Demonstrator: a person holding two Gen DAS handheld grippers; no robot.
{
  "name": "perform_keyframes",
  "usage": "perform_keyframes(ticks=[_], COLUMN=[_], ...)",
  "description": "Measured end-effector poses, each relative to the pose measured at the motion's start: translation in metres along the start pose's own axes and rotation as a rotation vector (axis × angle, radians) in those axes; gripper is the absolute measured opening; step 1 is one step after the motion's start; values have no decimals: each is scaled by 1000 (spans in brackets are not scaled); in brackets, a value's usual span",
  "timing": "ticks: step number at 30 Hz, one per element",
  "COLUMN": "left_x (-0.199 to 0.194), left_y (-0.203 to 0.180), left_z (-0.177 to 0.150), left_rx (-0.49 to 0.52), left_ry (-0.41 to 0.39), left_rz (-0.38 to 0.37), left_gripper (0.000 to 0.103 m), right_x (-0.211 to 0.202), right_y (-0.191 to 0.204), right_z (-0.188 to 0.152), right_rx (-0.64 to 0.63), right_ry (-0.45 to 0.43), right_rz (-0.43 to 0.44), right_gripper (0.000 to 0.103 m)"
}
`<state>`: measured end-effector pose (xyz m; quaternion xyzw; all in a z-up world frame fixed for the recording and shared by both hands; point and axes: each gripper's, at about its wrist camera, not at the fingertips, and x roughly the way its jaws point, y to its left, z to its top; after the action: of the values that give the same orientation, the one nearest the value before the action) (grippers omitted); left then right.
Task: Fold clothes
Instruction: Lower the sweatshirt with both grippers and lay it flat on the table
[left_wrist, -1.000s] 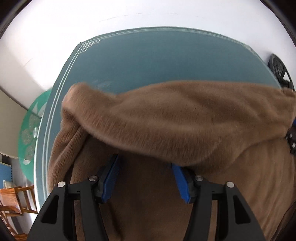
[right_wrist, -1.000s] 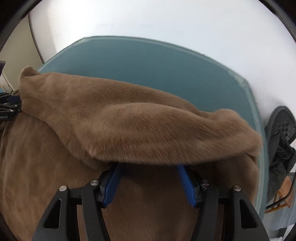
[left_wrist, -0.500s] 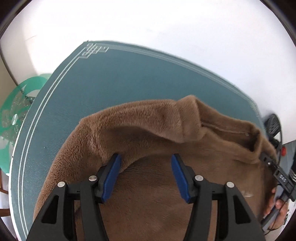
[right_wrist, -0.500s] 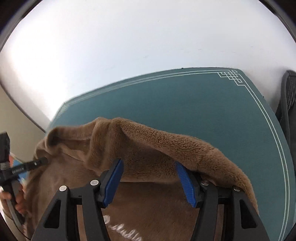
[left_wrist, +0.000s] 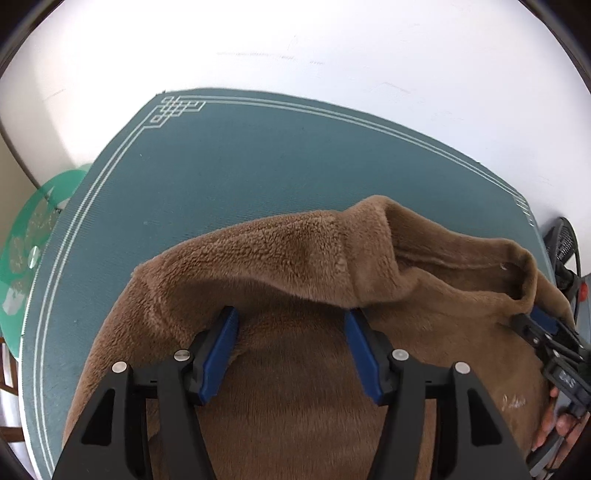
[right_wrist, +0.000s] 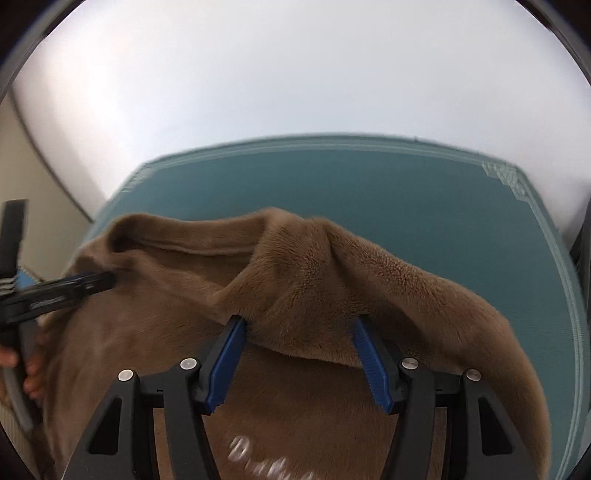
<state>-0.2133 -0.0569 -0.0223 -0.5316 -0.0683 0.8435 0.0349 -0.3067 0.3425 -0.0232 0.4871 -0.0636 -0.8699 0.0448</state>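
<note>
A brown fleece garment (left_wrist: 295, 251) (right_wrist: 332, 266) lies on the teal mat (left_wrist: 221, 166) (right_wrist: 406, 192), its top edge folded toward me into a thick roll. My left gripper (left_wrist: 291, 314) has the roll across its blue fingertips. Its jaws are opening, and the fold sits between them. My right gripper (right_wrist: 299, 321) holds the other end of the roll between its pads, which stand well apart. Each gripper shows in the other's view, the right gripper (left_wrist: 546, 332) and the left gripper (right_wrist: 74, 284), at the collar. White lettering (right_wrist: 266, 465) shows on the lower layer.
The mat has white border lines and a knot pattern at its corner (left_wrist: 177, 109). A green round stool top (left_wrist: 22, 251) stands off the mat's left edge. A black mesh chair (left_wrist: 565, 240) is at the right. A person's fingers (left_wrist: 554, 424) hold the right tool.
The raised fold has come down toward me from high over the mat onto the lower layer. More bare mat shows beyond it. The left jaws stand slightly wider.
</note>
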Motion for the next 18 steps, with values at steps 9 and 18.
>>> perform_keyframes(ticks=[9, 18], left_x=[27, -48], left_y=[-2, 38], left_z=[16, 1], left_rx=[66, 34], left_ry=[-11, -53], left_rz=[31, -66], left_gripper=[80, 80], right_x=[29, -7], right_y=[11, 9], right_z=[1, -20], right_rx=[-69, -90], right_ry=[-66, -38], right_rz=[-114, -102], right_gripper=[74, 74])
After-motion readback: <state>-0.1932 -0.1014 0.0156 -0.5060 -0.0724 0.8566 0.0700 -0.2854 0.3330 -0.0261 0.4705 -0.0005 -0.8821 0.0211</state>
